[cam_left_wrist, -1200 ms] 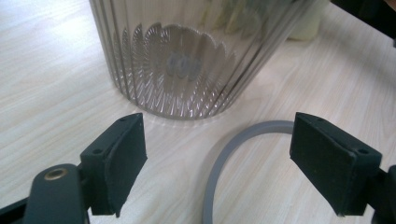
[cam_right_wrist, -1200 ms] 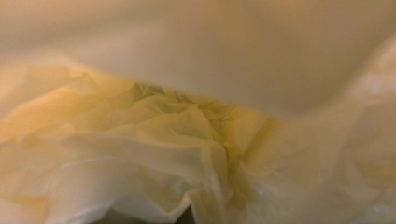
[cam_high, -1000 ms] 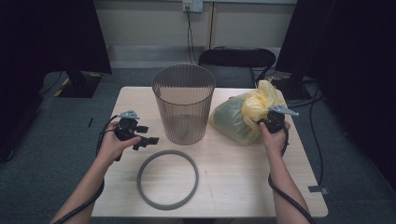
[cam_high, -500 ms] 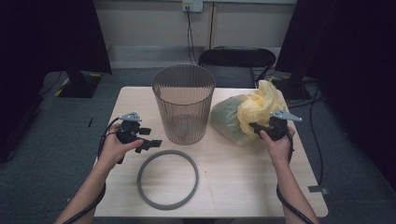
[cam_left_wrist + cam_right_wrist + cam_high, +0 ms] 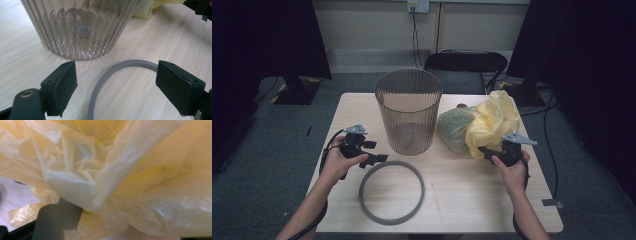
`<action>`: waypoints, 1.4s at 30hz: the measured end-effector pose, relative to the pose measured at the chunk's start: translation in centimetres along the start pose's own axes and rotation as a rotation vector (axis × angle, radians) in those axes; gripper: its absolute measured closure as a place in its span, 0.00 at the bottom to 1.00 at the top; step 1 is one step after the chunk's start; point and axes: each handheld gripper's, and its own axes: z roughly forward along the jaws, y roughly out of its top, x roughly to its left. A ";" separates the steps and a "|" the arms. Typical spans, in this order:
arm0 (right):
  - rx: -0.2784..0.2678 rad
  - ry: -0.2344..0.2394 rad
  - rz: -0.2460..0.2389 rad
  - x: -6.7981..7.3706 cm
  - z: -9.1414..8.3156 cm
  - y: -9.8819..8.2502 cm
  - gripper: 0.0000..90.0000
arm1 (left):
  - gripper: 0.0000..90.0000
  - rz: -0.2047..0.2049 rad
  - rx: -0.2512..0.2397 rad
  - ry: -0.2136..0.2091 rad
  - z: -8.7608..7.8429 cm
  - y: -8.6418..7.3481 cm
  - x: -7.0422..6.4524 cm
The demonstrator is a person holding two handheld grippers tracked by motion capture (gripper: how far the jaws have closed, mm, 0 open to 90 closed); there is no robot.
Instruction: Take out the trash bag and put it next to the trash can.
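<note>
Plastic from the yellow bag (image 5: 491, 124), lying on the table (image 5: 472, 200) right of the ribbed bin (image 5: 408, 111), crowds our right gripper (image 5: 488, 151), whose jaws have just been opening; one jaw is hidden, so we judge the film loose. Next we must regrip its mouth. Our left gripper (image 5: 116, 82) hangs open over the grey ring (image 5: 110, 75).

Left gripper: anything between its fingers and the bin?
High view: bare table separates left gripper from bin. Left gripper view: grey ring curves between its open fingers.
</note>
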 end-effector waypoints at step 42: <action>0.045 -0.009 -0.018 -0.2 0.3 -2.4 0.28 | 0.19 0.002 0.087 -0.003 2.6 -2.5 0.5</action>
